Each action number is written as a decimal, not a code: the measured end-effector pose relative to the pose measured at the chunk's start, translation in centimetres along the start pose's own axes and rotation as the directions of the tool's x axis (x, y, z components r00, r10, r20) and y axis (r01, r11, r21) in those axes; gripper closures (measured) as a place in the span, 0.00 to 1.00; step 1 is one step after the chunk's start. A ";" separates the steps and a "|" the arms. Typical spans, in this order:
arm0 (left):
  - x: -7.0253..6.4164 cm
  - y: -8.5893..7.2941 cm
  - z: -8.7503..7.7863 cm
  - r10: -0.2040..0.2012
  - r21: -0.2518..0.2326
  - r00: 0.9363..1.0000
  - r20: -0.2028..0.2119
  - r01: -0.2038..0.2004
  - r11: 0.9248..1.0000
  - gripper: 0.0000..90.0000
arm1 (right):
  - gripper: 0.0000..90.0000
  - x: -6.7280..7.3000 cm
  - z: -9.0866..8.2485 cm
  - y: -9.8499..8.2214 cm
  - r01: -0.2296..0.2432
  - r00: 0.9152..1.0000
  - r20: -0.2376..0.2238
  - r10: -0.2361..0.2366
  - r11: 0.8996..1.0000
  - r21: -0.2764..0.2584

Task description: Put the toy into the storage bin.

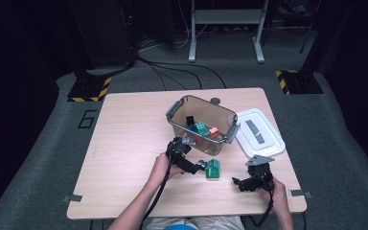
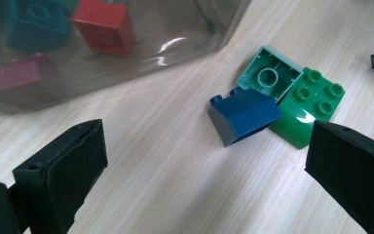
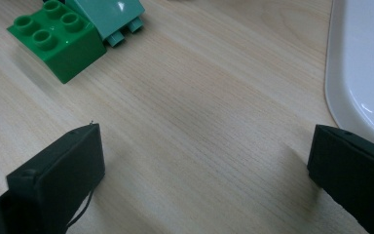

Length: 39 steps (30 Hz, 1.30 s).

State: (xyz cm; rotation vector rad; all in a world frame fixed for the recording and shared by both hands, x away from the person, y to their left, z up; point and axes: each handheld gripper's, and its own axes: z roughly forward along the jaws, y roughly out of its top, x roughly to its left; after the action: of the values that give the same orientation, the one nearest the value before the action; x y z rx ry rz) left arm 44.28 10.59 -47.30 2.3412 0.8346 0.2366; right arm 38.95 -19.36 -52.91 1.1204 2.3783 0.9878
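- The left gripper (image 2: 204,161) is held with its matte black jaws wide apart, nothing between them, just above the pale wood-grain table (image 2: 151,161).
- Just ahead, a dark blue sloped brick (image 2: 243,119) is seen lying tipped, touching a glossy green studded brick (image 2: 309,105) and a teal brick (image 2: 270,75) turned hollow-side up.
- Beside them stands a clear plastic bin (image 2: 102,63).
- The right gripper (image 3: 204,165) is likewise held open and empty.

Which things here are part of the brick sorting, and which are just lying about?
In play:
left gripper, open
blue brick
green brick
pale teal brick
clear bin holding bricks

Lying about:
white lid
right gripper, open over bare table
floor cables
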 end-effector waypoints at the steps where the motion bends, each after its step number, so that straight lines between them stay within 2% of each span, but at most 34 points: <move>1: -0.1 0.0 0.2 0.006 0.000 1.000 -0.002 -0.006 1.000 0.02 | 0.00 0.0 0.0 0.0 0.000 1.000 0.000 0.000 1.000 0.000; 4: -0.6 0.0 0.7 0.009 0.008 1.000 -0.003 -0.009 1.000 0.02 | 0.00 0.0 0.0 0.0 0.000 1.000 0.000 0.000 1.000 0.000; 8: -1.0 -0.1 1.6 -0.036 -0.004 0.999 -0.027 0.036 0.999 0.07 | 0.00 0.0 0.0 0.0 0.000 1.000 0.000 0.000 1.000 0.000; 12: -1.4 -0.3 2.2 -0.041 -0.021 0.999 -0.010 0.041 0.999 0.15 | 0.00 0.0 0.0 0.0 0.001 1.000 0.001 -0.001 1.000 0.001; 19: -2.1 -0.1 2.7 -0.025 -0.023 1.000 -0.012 0.025 0.999 0.19 | 0.00 0.0 0.0 0.0 0.000 1.000 0.000 0.000 1.000 0.000; 20: -2.2 -0.1 2.8 -0.026 -0.021 0.999 -0.019 0.025 0.999 0.28 | 0.00 0.0 0.0 0.0 0.000 1.000 0.000 0.000 1.000 0.000; 21: -2.2 -0.1 2.8 -0.020 -0.020 0.999 -0.026 0.020 1.000 0.28 | 0.00 0.0 0.0 0.0 0.000 1.000 0.000 0.000 1.000 0.000; 23: -2.2 -0.1 2.9 -0.008 -0.033 1.000 -0.015 0.007 0.999 0.44 | 0.00 0.0 0.0 0.0 0.000 1.000 0.000 0.000 1.000 0.000; 25: -2.2 -0.1 3.1 -0.002 -0.029 1.000 -0.001 0.002 1.000 0.49 | 0.00 0.0 0.0 0.0 0.000 1.000 0.000 0.000 1.000 0.000; 27: -2.3 -0.1 3.2 0.003 -0.028 1.000 -0.006 -0.003 1.000 0.51 | 0.00 0.0 0.0 0.0 0.000 1.000 0.000 0.000 1.000 0.000; 28: -2.4 -0.1 3.3 0.013 -0.016 1.000 0.004 -0.013 1.000 0.55 | 0.00 0.0 0.0 0.0 0.000 1.000 0.000 0.000 1.000 0.000; 30: -2.5 -0.2 3.3 0.025 -0.017 1.000 -0.007 -0.025 1.000 0.58 | 0.00 0.0 0.0 0.0 0.000 1.000 0.000 0.000 1.000 0.000; 32: -2.3 -0.4 3.2 0.023 -0.019 1.000 0.002 -0.023 1.000 0.63 | 0.00 0.0 0.0 0.0 0.000 1.000 0.000 0.000 1.000 0.000; 39: -1.9 -0.9 2.8 0.027 -0.022 1.000 -0.001 -0.027 0.999 0.65 | 0.00 0.0 0.0 0.0 0.000 1.000 0.000 0.000 1.000 0.000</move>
State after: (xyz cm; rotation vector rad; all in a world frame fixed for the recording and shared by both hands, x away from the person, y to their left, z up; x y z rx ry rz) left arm 43.33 8.50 -50.01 2.3337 0.7975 0.2568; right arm 38.95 -19.36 -52.91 1.1205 2.3780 0.9877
